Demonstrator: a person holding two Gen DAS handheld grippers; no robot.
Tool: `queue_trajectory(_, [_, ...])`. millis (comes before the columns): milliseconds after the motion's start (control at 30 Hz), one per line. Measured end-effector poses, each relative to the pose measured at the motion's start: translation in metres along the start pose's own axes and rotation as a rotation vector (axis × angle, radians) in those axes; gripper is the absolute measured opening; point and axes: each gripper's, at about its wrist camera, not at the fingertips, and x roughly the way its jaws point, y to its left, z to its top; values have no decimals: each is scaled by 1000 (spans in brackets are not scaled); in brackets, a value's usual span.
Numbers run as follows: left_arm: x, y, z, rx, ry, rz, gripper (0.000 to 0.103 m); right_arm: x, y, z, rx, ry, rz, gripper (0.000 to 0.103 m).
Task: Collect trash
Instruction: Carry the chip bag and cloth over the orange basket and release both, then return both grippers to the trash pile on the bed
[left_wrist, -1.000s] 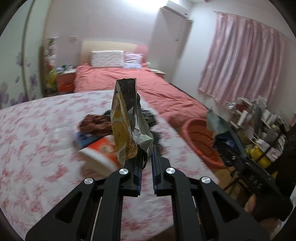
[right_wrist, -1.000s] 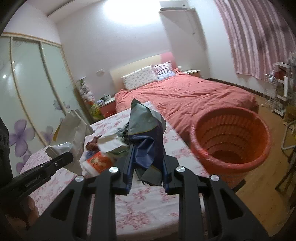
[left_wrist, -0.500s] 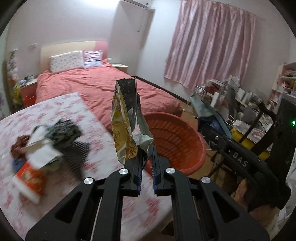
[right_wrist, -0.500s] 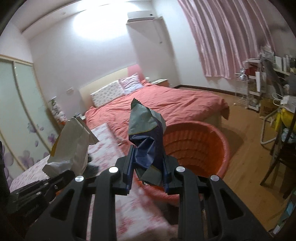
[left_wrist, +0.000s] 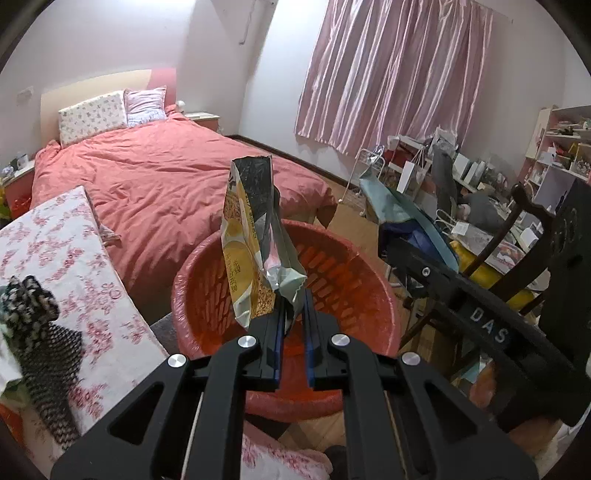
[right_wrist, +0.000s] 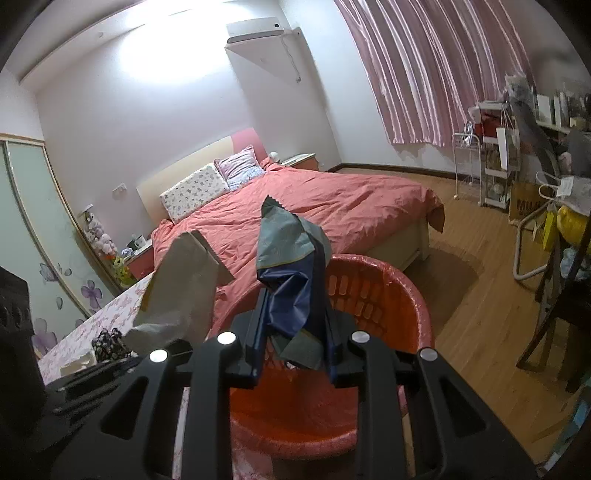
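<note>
Orange basket (left_wrist: 369, 280) sits center frame in both views, right under both grippers. Left gripper (left_wrist: 293, 325) pinches a yellow snack bag (left_wrist: 255, 236), right gripper (right_wrist: 293, 332) clamps a blue-grey wrapper (right_wrist: 291, 266). Neither's dropped yet, and more clutter (left_wrist: 33, 325) waits at lower left.

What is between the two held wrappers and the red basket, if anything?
Nothing visible. The yellow snack bag in the left gripper and the blue wrapper in the right gripper both hang above the open red basket.
</note>
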Motion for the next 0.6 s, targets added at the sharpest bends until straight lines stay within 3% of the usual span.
queue_trajectory(233, [25,2,0,-3,68,17,9,29,-19,2,41,27,19,32])
queue_trajectory(300, [29,4,-1,-10,86,27,14,36,-23,1,55,39,26,42])
queue_trajectory(400, [32,6,-3,-16,107,59,33,37,-27,-1,62,42,6,45])
queue_trajectory(600, [28,12,-7,-37,127,83,35,27,-33,-5,74,37,-36,48])
